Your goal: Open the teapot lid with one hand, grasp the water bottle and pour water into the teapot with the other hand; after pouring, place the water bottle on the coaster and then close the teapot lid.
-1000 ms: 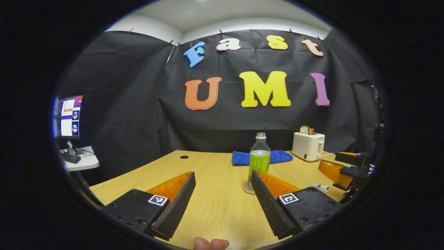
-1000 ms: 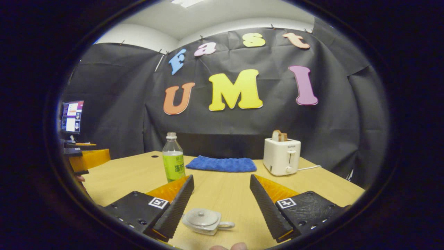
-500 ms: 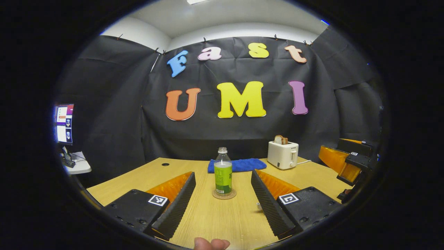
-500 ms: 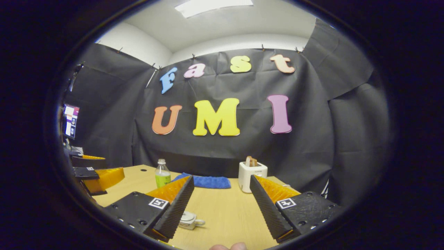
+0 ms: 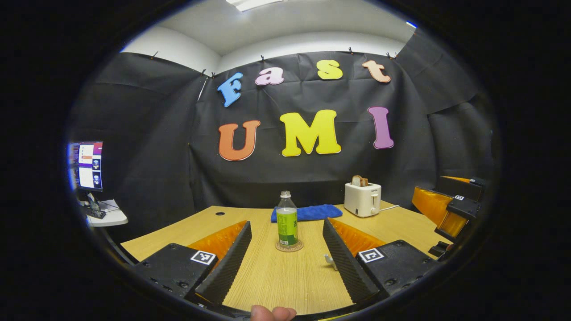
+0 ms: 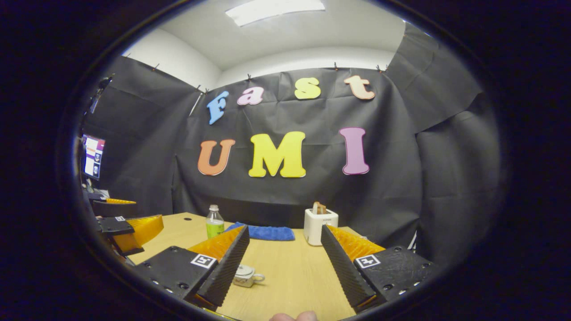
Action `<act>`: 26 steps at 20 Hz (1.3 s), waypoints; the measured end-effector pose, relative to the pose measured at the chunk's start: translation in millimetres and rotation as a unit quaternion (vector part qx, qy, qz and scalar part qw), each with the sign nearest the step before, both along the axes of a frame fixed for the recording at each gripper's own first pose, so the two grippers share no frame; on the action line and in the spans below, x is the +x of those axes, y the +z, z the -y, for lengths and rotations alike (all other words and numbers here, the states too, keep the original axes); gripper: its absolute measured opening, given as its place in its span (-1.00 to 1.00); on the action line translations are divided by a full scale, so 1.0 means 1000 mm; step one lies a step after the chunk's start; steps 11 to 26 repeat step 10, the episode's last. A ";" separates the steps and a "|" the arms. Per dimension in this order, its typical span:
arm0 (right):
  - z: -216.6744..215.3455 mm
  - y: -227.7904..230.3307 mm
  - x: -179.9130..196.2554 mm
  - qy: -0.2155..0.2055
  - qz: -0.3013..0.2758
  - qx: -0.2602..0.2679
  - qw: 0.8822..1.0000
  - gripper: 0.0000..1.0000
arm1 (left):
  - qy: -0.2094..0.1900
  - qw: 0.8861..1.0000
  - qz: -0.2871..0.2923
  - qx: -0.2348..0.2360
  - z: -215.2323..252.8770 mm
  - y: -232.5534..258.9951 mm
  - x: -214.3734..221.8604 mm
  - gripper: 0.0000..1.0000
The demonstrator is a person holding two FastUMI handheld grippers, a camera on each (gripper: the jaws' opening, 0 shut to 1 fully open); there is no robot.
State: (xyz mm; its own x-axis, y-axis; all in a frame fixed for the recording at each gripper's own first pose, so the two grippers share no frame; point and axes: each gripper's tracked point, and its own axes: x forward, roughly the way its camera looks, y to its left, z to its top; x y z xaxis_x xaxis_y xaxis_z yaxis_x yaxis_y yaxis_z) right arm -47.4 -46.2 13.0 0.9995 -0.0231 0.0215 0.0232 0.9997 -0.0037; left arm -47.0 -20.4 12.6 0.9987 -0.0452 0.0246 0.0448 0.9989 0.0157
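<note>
My left gripper (image 5: 285,263) hangs with its jaws wide apart above the wooden table (image 5: 276,281), gripping nothing; the water bottle (image 5: 287,220) stands upright on the coaster (image 5: 289,246) farther off between its fingers. My right gripper (image 6: 283,263) is likewise spread and empty, the lidded teapot (image 6: 246,275) sitting on the table just beside its left finger, with the toaster (image 6: 320,225) and blue cloth (image 6: 267,232) at the far edge

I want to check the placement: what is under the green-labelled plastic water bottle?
A round brown coaster lies under the green-labelled plastic water bottle, on the wooden table. The bottle covers the coaster's middle.
</note>
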 end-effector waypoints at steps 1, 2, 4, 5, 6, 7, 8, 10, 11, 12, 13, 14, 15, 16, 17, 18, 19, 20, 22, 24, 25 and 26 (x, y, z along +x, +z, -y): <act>-0.002 0.000 0.000 0.002 -0.002 -0.002 1.000 0.94 | -0.001 1.000 0.000 -0.003 0.002 0.000 0.001 0.99; -0.004 0.000 0.001 0.003 -0.002 -0.004 1.000 0.94 | 0.000 1.000 -0.001 -0.003 0.001 0.000 0.001 1.00; -0.007 0.000 0.003 0.004 -0.003 -0.004 1.000 0.94 | 0.003 1.000 -0.004 -0.001 -0.002 -0.002 0.002 0.99; -0.010 -0.002 0.006 0.005 -0.006 -0.004 1.000 0.94 | 0.004 1.000 -0.006 0.000 -0.002 -0.002 0.002 0.99; -0.013 -0.003 0.007 0.006 -0.007 -0.005 1.000 0.94 | 0.007 1.000 -0.006 -0.001 -0.003 -0.002 0.001 1.00; -0.016 -0.004 0.009 0.007 -0.008 -0.007 1.000 0.94 | 0.008 1.000 -0.007 -0.002 -0.004 -0.003 0.003 0.99; -0.017 -0.004 0.012 0.007 -0.007 -0.006 1.000 0.94 | 0.008 1.000 -0.007 -0.004 -0.004 -0.004 0.003 0.99; -0.023 -0.009 0.015 0.011 -0.011 -0.001 1.000 0.94 | 0.007 1.000 -0.009 -0.005 -0.005 -0.004 0.005 0.96; -0.023 -0.009 0.015 0.011 -0.011 -0.001 1.000 0.94 | 0.007 1.000 -0.009 -0.005 -0.005 -0.004 0.005 0.96; -0.023 -0.009 0.015 0.011 -0.011 -0.001 1.000 0.94 | 0.007 1.000 -0.009 -0.005 -0.005 -0.004 0.005 0.96; -0.023 -0.009 0.015 0.011 -0.011 -0.001 1.000 0.94 | 0.007 1.000 -0.009 -0.005 -0.005 -0.004 0.005 0.96; -0.023 -0.009 0.015 0.011 -0.011 -0.001 1.000 0.94 | 0.007 1.000 -0.009 -0.005 -0.005 -0.004 0.005 0.96; -0.023 -0.009 0.015 0.011 -0.011 -0.001 1.000 0.94 | 0.007 1.000 -0.009 -0.005 -0.005 -0.004 0.005 0.96; -0.023 -0.009 0.015 0.011 -0.011 -0.001 1.000 0.94 | 0.007 1.000 -0.009 -0.005 -0.005 -0.004 0.005 0.96; -0.023 -0.009 0.015 0.011 -0.011 -0.001 1.000 0.94 | 0.007 1.000 -0.009 -0.005 -0.005 -0.004 0.005 0.96; -0.023 -0.009 0.015 0.011 -0.011 -0.001 1.000 0.94 | 0.007 1.000 -0.009 -0.005 -0.005 -0.004 0.005 0.96; -0.023 -0.009 0.015 0.011 -0.011 -0.001 1.000 0.94 | 0.007 1.000 -0.009 -0.005 -0.005 -0.004 0.005 0.96; -0.023 -0.009 0.015 0.011 -0.011 -0.001 1.000 0.94 | 0.007 1.000 -0.009 -0.005 -0.005 -0.004 0.005 0.96; -0.023 -0.009 0.015 0.011 -0.011 -0.001 1.000 0.94 | 0.007 1.000 -0.009 -0.005 -0.005 -0.004 0.005 0.96; -0.023 -0.009 0.015 0.011 -0.011 -0.001 1.000 0.94 | 0.007 1.000 -0.009 -0.005 -0.005 -0.004 0.005 0.96; -0.023 -0.009 0.015 0.011 -0.011 -0.001 1.000 0.94 | 0.007 1.000 -0.009 -0.005 -0.005 -0.004 0.005 0.96; -0.023 -0.009 0.015 0.011 -0.011 -0.001 1.000 0.94 | 0.007 1.000 -0.009 -0.005 -0.005 -0.004 0.005 0.96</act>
